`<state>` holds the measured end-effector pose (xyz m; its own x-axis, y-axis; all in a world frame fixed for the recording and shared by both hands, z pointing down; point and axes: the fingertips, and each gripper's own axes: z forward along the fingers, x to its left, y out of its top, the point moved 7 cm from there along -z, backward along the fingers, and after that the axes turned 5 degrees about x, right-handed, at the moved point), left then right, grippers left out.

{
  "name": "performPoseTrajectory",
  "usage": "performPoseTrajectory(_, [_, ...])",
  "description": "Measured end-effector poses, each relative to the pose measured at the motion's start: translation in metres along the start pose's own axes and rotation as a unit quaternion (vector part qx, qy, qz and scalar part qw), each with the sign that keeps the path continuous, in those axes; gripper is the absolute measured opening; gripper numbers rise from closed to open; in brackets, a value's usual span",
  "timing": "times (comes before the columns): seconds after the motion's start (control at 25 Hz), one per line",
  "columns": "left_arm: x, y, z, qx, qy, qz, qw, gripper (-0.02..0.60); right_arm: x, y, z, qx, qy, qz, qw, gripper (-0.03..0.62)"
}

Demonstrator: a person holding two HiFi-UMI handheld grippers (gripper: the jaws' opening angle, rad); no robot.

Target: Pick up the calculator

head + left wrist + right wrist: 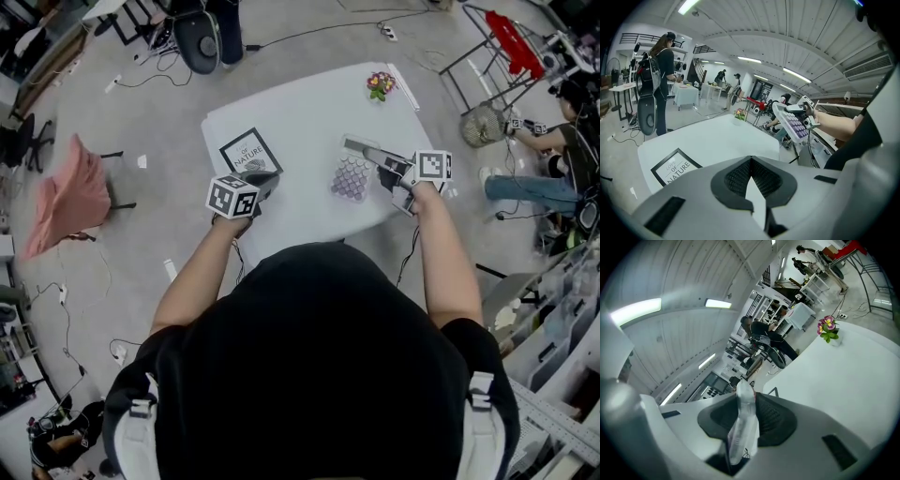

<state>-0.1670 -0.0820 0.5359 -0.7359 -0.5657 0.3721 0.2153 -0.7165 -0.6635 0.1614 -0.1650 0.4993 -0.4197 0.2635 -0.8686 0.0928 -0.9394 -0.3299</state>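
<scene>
The right gripper (389,172) is closed on the calculator (354,174). In the right gripper view the calculator stands edge-on between the two jaws, and both black pads (771,420) press on its sides. From this grip the calculator reaches forward and to the left of the gripper, over the right part of the white table (309,112). In the left gripper view it is in the air, above the level of the table, tilted, with its purple keys turned toward the left gripper and its display at the far end.

The left gripper (265,180) is closed and empty. In its own view the jaw tips meet, nothing is between them, and only a narrow wedge of the table shows behind the pads. It hangs over the left part of the table and points a little downward.

Just ahead of the left gripper, slightly to its left, a black frame (250,152) with a printed card lies flat on the table. Far ahead of the right gripper, near the far edge of the table, a small pot of flowers (380,84) stands upright. The two grippers are well apart, with bare table between them. The person's sleeves are black, and the forearms are bare.
</scene>
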Motion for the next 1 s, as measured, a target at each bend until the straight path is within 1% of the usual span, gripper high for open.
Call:
performPoseTrajectory(0.04, [0.0, 0.0, 0.001, 0.001, -0.001, 0.001, 1.0, 0.018, -0.001, -0.001, 0.0, 0.0, 0.004, 0.002, 1.0, 0.113])
performPoseTrajectory(0.08, [0.0, -0.001, 0.003, 0.001, -0.002, 0.002, 1.0, 0.018, -0.001, 0.0, 0.001, 0.001, 0.012, -0.013, 1.0, 0.112])
performPoseTrajectory(0.16, [0.0, -0.001, 0.005, -0.001, -0.001, 0.004, 1.0, 0.018, -0.002, 0.005, 0.002, 0.004, 0.035, -0.072, 0.997, 0.112])
performPoseTrajectory(0.2, [-0.001, -0.001, 0.004, -0.003, 0.001, 0.005, 1.0, 0.018, -0.001, 0.005, 0.001, 0.003, 0.04, -0.077, 0.996, 0.112])
performPoseTrajectory(0.32, [-0.009, 0.002, -0.001, -0.008, 0.004, 0.007, 0.9999, 0.018, 0.003, 0.004, -0.006, 0.002, 0.033, -0.08, 0.996, 0.112])
performPoseTrajectory(0.4, [-0.012, 0.003, -0.004, -0.008, 0.003, 0.007, 0.9999, 0.018, 0.002, 0.001, -0.011, 0.002, 0.013, -0.052, 0.999, 0.112])
performPoseTrajectory(0.44, [-0.014, 0.003, -0.004, -0.007, 0.003, 0.007, 0.9999, 0.018, 0.002, -0.001, -0.013, 0.001, 0.009, -0.042, 0.999, 0.112])
performPoseTrajectory(0.52, [-0.015, 0.003, -0.004, -0.006, 0.003, 0.008, 0.9999, 0.018, 0.005, 0.0, -0.012, 0.003, 0.024, -0.059, 0.998, 0.113])
performPoseTrajectory(0.6, [-0.016, 0.004, -0.003, -0.006, 0.002, 0.007, 1.0, 0.018, 0.002, -0.005, -0.015, 0.004, 0.009, -0.019, 1.0, 0.112])
performPoseTrajectory(0.64, [-0.016, 0.005, -0.002, -0.006, 0.001, 0.007, 1.0, 0.018, 0.0, -0.006, -0.015, 0.003, 0.006, -0.005, 1.0, 0.112])
performPoseTrajectory(0.68, [-0.015, 0.005, -0.001, -0.006, 0.001, 0.006, 1.0, 0.018, -0.001, -0.006, -0.015, 0.003, 0.008, -0.003, 1.0, 0.112])
performPoseTrajectory(0.84, [-0.017, 0.005, 0.004, -0.007, 0.001, 0.006, 1.0, 0.018, -0.004, -0.005, -0.016, 0.0, 0.016, -0.008, 1.0, 0.112])
performPoseTrajectory(0.88, [-0.018, 0.005, 0.005, -0.007, 0.001, 0.005, 1.0, 0.018, -0.004, -0.004, -0.017, 0.001, 0.016, -0.017, 1.0, 0.112])
performPoseTrajectory(1.0, [-0.022, 0.003, 0.007, -0.008, 0.0, 0.003, 1.0, 0.018, -0.002, 0.0, -0.017, 0.005, 0.038, -0.07, 0.997, 0.112])
